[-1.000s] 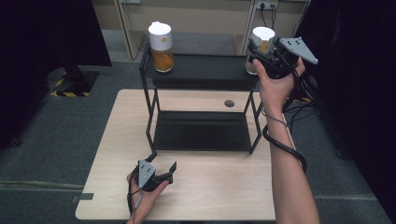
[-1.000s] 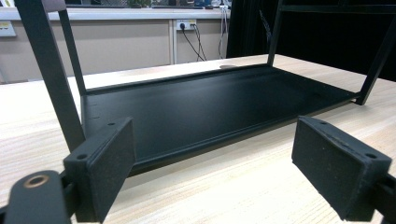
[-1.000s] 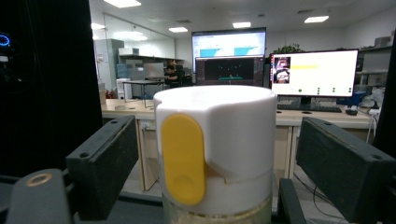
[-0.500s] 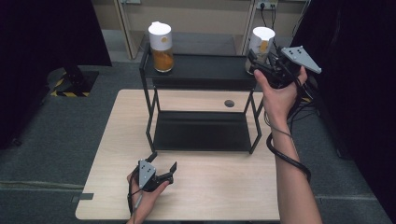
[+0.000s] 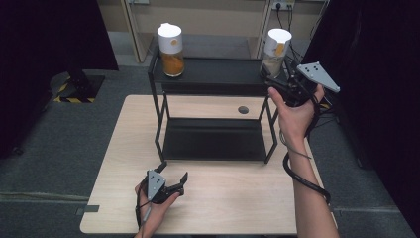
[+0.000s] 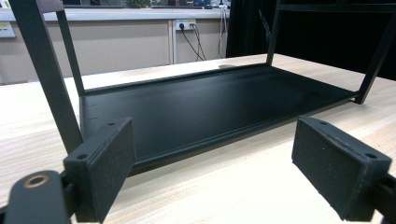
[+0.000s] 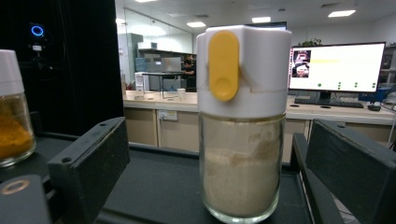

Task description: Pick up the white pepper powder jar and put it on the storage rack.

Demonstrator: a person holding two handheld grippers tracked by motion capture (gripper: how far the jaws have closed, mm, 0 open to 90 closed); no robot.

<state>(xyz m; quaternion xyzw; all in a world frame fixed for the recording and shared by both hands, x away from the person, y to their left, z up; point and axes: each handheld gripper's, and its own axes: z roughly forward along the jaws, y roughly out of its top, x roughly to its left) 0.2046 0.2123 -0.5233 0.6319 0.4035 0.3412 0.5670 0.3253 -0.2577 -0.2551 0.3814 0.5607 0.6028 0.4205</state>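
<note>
Squarely between parted fingers: glass jar [image 7: 241, 126] (white-capped, powder-filled).

- An office-cum-lab: desks run across the back at twelve o'clock, with a lit monitor [image 7: 337, 66] at two o'clock.
- Ceiling light panels [image 7: 345, 13] overhead; wall sockets [image 6: 183, 23]; black curtains [image 5: 49, 44] flank the wooden table [image 5: 218, 198].
</note>
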